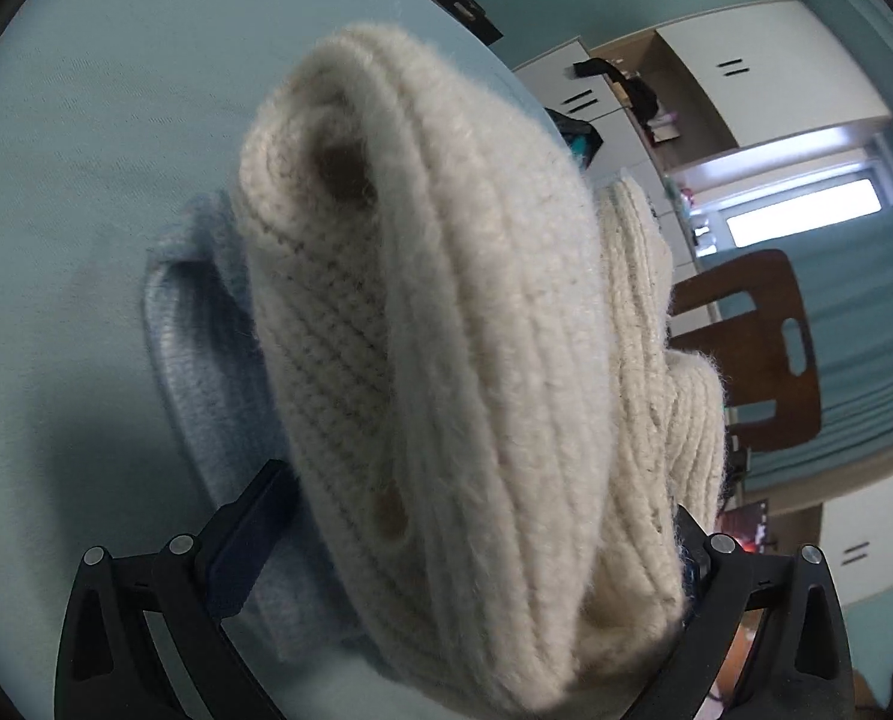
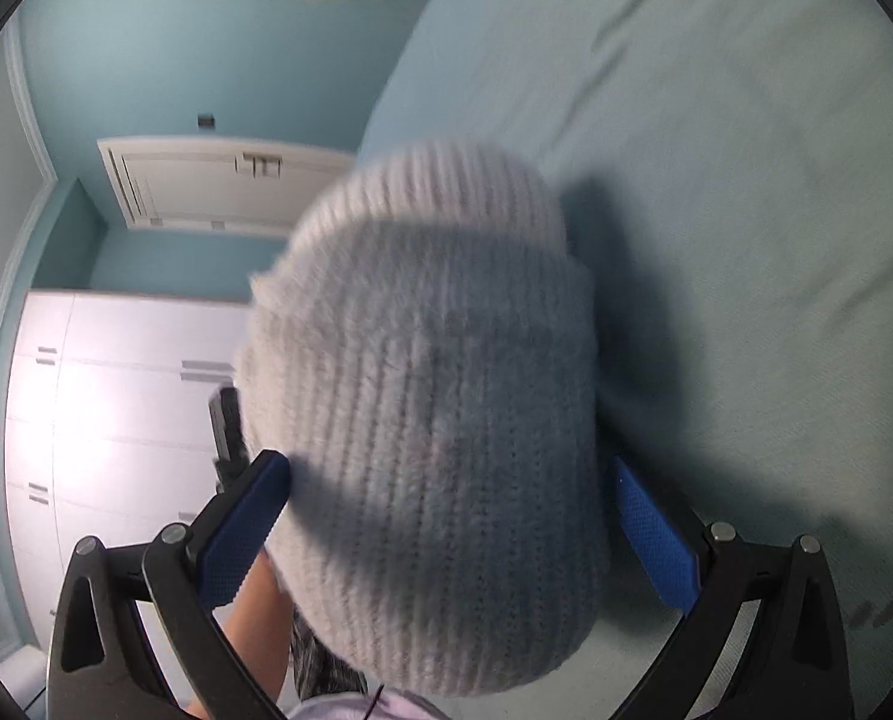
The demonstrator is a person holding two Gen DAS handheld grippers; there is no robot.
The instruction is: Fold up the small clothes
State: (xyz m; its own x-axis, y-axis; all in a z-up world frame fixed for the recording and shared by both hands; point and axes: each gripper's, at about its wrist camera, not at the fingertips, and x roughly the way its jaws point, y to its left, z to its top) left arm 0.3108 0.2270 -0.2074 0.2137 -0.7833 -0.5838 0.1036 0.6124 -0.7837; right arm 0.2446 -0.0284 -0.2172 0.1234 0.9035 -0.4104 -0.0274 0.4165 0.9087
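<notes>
A pale teal bed sheet covered the surface, smooth with faint creases toward two o'clock in the right wrist view. A light blue knit piece lay on it at about eight o'clock from centre in the left wrist view, partly under the cream knitwear.

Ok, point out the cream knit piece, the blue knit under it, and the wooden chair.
cream knit (image 1: 446,324), left wrist view, ribbed middle fold.
blue knit (image 1: 206,360), left wrist view, exposed left edge.
wooden chair (image 1: 758,324), left wrist view, backrest.
</notes>
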